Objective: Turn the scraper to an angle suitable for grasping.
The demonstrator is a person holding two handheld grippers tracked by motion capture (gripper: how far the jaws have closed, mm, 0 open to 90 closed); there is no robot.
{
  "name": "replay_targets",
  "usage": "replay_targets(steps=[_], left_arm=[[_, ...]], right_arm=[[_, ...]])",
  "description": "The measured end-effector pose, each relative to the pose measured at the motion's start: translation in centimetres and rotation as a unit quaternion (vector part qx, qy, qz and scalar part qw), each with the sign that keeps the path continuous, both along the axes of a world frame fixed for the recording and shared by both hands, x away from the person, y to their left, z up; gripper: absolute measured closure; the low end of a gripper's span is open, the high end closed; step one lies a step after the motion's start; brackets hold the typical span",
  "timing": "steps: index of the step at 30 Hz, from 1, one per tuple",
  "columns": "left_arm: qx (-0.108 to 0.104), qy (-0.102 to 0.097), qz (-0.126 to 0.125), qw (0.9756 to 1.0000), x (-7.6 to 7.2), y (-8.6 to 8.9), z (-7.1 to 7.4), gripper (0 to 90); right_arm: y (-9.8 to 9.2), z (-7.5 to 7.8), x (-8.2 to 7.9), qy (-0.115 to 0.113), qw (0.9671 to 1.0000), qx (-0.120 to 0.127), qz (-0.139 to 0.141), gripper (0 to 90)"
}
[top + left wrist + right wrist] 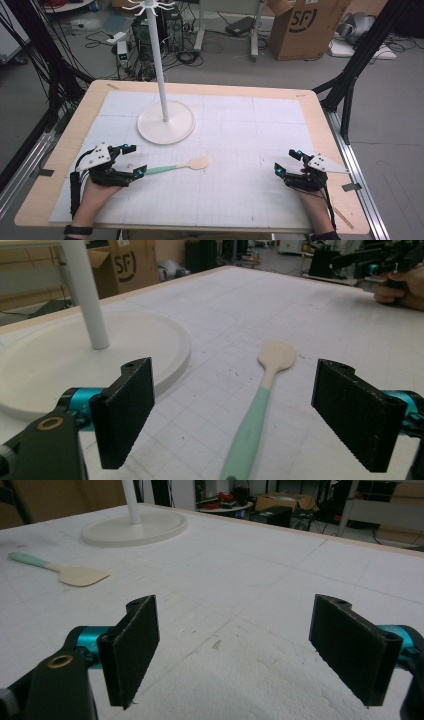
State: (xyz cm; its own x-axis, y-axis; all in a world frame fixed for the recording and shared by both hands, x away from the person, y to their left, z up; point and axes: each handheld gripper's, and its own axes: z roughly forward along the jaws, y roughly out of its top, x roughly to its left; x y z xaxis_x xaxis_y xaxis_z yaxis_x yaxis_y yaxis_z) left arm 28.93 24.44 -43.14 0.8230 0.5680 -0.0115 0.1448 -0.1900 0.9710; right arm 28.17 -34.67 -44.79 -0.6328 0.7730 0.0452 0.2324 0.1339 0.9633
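White gridded mat (240,150), wooden table (65,150), cardboard box (305,27)

Spoon (260,400) between parted fingers (125,415)

High view: fixed overhead at the near edge, looking forward and down across the whole surface (280,200); stand base (166,122) sits mid-far. Left gripper view: low, just above the surface, close in, facing past the spoon (260,395) with the stand base (100,355) to its left. Right gripper view: equally low, base (135,530) far off. All three share base and spoon.
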Motion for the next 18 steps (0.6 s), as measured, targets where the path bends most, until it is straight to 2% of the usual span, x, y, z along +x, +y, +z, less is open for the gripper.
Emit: replay_targets(steps=[4,8,12,17,18], left_arm=[[0.005,0.0,-0.011,0.9999,0.4,-1.1,0.2,18.1],[0.019,0.003,-0.028,0.9994,1.0,-3.0,0.3,19.5],[0.044,0.013,-0.044,0.998,1.7,-5.0,0.1,22.0],[0.058,0.025,-0.057,0.9964,2.1,-6.1,0.0,26.5],[0.067,0.027,-0.063,0.9954,2.2,-6.5,0.0,26.5]], right_arm=[[0.0,0.0,0.0,0.0,1.0,0.0,0.0,19.4],[0.0,0.0,0.0,0.001,1.0,0.0,0.0,19.5],[0.0,0.0,0.0,0.0,1.0,-0.001,0.001,19.5],[0.0,0.0,0.0,-0.001,1.0,-0.002,0.001,19.8],[0.0,0.0,0.0,-0.001,1.0,-0.002,0.001,19.8]])
